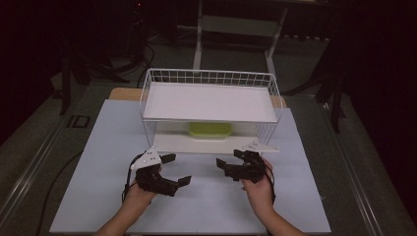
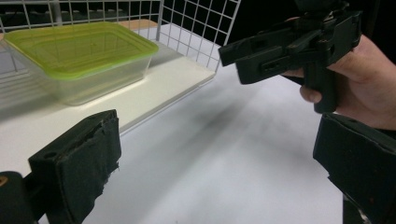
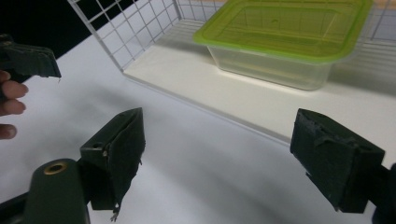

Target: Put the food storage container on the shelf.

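Both grippers hover over the white table [image 1: 113,147] in front of the wire rack [image 1: 211,78], nothing between either pair of jaws. Left gripper [image 1: 173,170]: jaws spread wide, pads touching nothing; in its own view the gripper [image 2: 215,154] frames bare tabletop. Right gripper [image 1: 227,166]: jaws likewise wide apart and empty, pointing inward toward the left one; its own view gives the gripper [image 3: 217,154] over bare table short of the rack's lower shelf [image 3: 261,100]. The two grippers are near each other but apart. The clear container with a green lid [image 1: 210,130] sits on the lower shelf, under the upper shelf [image 1: 209,101], roughly centred, well apart from both grippers; lid on. The high view gives the container as a green strip half hidden by the upper shelf; the gripper views give its clear walls and the whole lid [image 2: 79,46] [image 3: 287,28], with the wire side wall [image 2: 201,28] just beside it. The left gripper view also catches the right gripper [image 2: 233,58] in the person's right hand [image 2: 359,79]; the right gripper view catches fingers of the left hand [image 3: 11,105] at its edge.
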Tool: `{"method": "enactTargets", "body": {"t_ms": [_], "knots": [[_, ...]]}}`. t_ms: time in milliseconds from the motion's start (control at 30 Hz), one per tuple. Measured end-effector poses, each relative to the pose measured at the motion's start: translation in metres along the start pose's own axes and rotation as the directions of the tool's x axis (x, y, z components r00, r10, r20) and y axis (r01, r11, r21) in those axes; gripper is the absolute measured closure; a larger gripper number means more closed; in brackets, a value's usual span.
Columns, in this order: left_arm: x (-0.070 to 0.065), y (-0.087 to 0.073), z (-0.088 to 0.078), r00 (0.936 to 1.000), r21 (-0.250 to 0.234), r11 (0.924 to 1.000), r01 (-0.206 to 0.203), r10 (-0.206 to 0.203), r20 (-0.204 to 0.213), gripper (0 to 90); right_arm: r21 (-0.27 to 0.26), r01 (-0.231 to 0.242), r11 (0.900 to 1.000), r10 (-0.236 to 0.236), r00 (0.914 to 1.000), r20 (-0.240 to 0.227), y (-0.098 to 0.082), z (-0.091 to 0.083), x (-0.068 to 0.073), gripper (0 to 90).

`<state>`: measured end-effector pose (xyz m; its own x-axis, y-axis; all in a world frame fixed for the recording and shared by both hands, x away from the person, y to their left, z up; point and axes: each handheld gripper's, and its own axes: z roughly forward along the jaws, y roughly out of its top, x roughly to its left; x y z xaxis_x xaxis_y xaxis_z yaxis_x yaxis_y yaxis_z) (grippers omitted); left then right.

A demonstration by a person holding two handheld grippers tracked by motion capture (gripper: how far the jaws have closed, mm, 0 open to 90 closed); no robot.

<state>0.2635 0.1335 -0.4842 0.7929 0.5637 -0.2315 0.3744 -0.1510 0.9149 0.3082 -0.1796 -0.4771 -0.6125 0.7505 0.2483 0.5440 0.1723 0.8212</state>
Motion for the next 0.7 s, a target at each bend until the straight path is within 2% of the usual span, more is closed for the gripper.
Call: {"method": "enactTargets", "body": {"t_ms": [167,433,567,700], "knots": [[-0.001,-0.002,-0.007,0.9996,-0.001,0.9998,0.021,-0.02,0.018,1.8,0.003,0.002,1.0,-0.001,1.0,-0.007,-0.006,-0.013,-0.002,17.9],[-0.008,-0.011,-0.017,0.9997,0.009,0.9997,0.024,-0.024,0.005,1.8,0.008,0.027,1.0,-0.026,0.9994,-0.024,-0.019,-0.032,-0.007,19.1],[-0.012,-0.016,-0.021,0.9998,0.018,0.9997,0.018,-0.018,0.005,1.8,0.01,0.017,1.0,-0.017,0.9994,-0.03,-0.026,-0.042,-0.012,19.0],[-0.013,-0.021,-0.025,0.9996,0.018,0.9994,0.03,-0.03,0.001,1.8,0.008,0.006,1.0,-0.006,0.9994,-0.035,-0.033,-0.052,-0.017,19.0]]}}
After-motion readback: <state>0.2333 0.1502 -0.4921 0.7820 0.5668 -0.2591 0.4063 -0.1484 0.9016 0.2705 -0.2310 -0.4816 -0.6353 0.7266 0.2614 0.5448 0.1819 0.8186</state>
